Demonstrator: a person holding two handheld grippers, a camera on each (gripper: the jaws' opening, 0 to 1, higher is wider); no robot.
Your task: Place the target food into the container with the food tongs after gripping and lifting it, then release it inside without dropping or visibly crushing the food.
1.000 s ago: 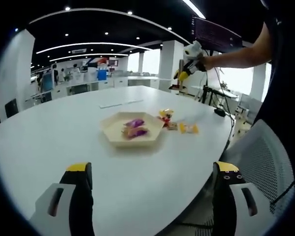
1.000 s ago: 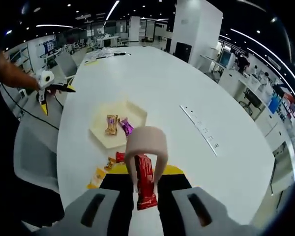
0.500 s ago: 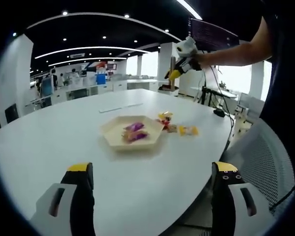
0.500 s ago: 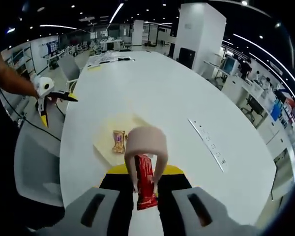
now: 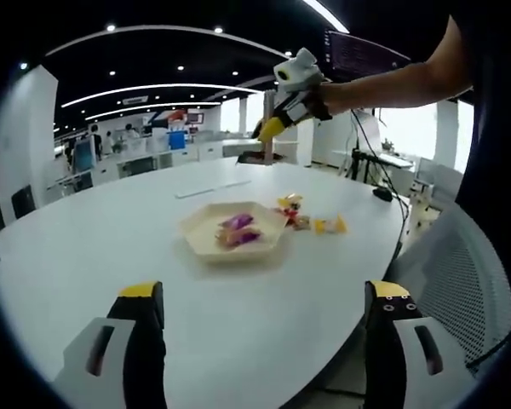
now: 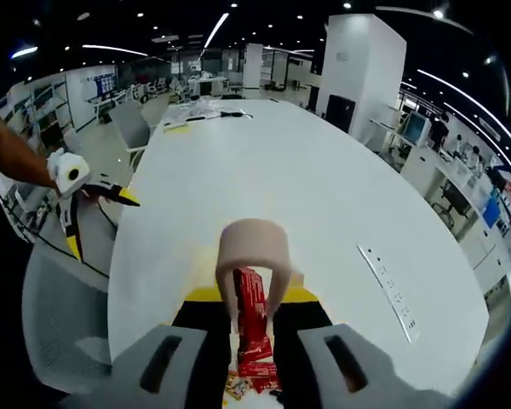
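Two purple-wrapped sweets already lie in the cream hexagonal tray (image 5: 206, 228) at centre of the left gripper view, where my left gripper (image 5: 260, 341) hangs wide and idle at the bottom. Right of centre, more wrapped sweets (image 5: 311, 220) wait on the white table (image 5: 94, 247). My right gripper (image 6: 254, 328) pinches beige looped tongs (image 6: 253, 256) around a red-wrapped bar (image 6: 253, 319); lowering and releasing remain.

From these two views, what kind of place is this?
Probably an open-plan office or lab: a large white meeting table, a mesh chair, and rows of desks with screens under ceiling strip lights.
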